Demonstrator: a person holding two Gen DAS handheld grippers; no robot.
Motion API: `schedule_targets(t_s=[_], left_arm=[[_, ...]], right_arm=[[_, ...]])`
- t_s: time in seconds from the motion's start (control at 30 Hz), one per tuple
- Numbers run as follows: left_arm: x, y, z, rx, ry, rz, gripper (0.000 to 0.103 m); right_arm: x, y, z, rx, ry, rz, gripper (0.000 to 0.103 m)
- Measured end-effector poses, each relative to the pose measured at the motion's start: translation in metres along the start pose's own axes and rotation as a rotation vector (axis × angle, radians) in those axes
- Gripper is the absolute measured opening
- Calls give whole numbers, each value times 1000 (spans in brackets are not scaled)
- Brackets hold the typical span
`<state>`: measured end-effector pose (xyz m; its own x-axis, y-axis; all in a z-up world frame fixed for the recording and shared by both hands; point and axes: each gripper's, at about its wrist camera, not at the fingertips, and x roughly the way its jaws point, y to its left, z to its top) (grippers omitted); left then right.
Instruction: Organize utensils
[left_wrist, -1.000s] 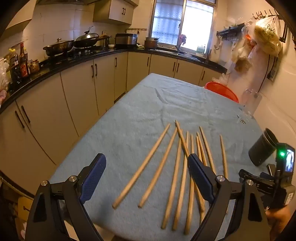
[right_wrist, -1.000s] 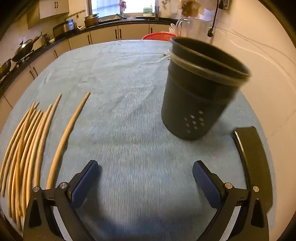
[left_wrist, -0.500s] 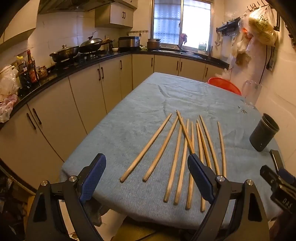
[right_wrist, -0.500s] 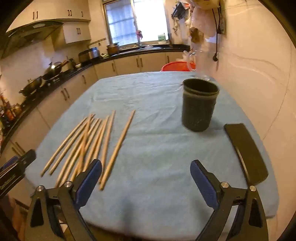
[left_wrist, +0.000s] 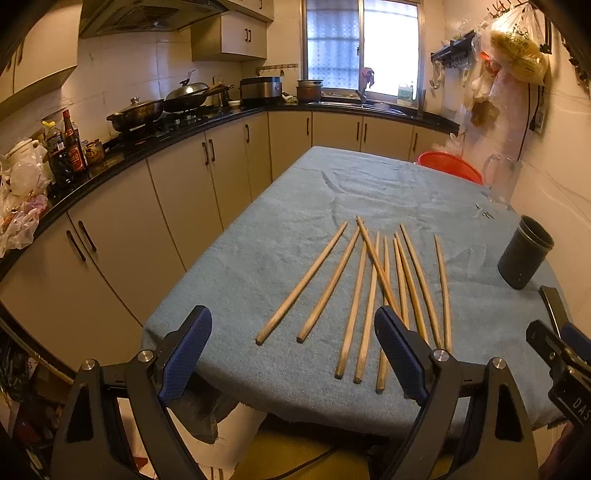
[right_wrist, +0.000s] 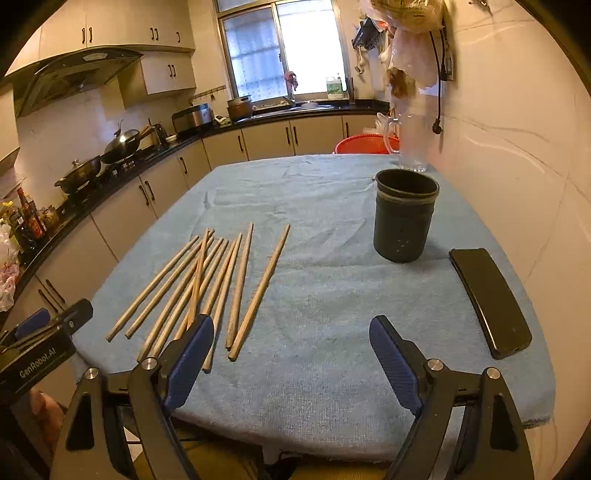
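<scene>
Nothing has been sorted yet, as far as the two views show. The long pale wooden chopsticks (left_wrist: 373, 291) all lie loose on the blue towel-covered tabletop (left_wrist: 280, 236), fanned out across the lower middle of the left wrist view and the lower left of the right wrist view (right_wrist: 207, 284), one of them crossing slantwise over its neighbours. The dark round plastic utensil holder with small drain holes (right_wrist: 404, 214) stands upright right of centre in the right wrist view, well apart from the chopsticks, and its mouth looks empty. So the whole job appears to remain: each stick must be lifted and stood in the holder.

The left claw (left_wrist: 291, 354) gapes wide at the bottom of its view with nothing between its blue pads. The right claw (right_wrist: 291, 360) is also wide and empty; its jaws have just been closing a little, with no thing between them.

A flat black phone-like slab (right_wrist: 489, 299) lies at the right of the holder.

Readable writing: "GenRobot.AI" on the left device's body at the lower left edge of the right wrist view, and the letters "DAS" on the right device at the lower right edge of the left wrist view. The labels on the bottles at far left are too small to read.
</scene>
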<state>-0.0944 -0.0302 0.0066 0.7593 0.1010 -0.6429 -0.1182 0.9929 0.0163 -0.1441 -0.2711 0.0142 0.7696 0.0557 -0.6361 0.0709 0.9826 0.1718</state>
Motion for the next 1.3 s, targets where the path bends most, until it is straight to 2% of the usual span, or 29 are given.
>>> schedule_targets(t_s=[0.3, 0.5, 0.7, 0.77, 0.8, 0.9, 1.17, 1.3], left_arm=[[0, 1, -6, -7, 26, -6, 89], [-16, 3, -5, -1, -33, -39, 89], [-20, 3, -5, -2, -40, -42, 89], [-21, 4, -5, -4, -40, -45, 92], [-20, 4, -5, -5, -35, -49, 96], [-17, 2, -4, 5, -14, -103, 97], [-13, 12, 0, -41, -12, -68, 97], [-7, 12, 1, -27, 2, -42, 97]], right_arm=[[7, 3, -1, -29, 31, 5, 90], [6, 6, -4, -38, 33, 9, 90], [3, 10, -4, -60, 25, 16, 90], [4, 10, -4, -61, 25, 15, 90], [4, 10, -4, -61, 26, 14, 90], [5, 9, -5, -55, 34, 10, 90], [6, 11, -5, -55, 37, 2, 90], [7, 11, -5, -56, 46, 0, 90]])
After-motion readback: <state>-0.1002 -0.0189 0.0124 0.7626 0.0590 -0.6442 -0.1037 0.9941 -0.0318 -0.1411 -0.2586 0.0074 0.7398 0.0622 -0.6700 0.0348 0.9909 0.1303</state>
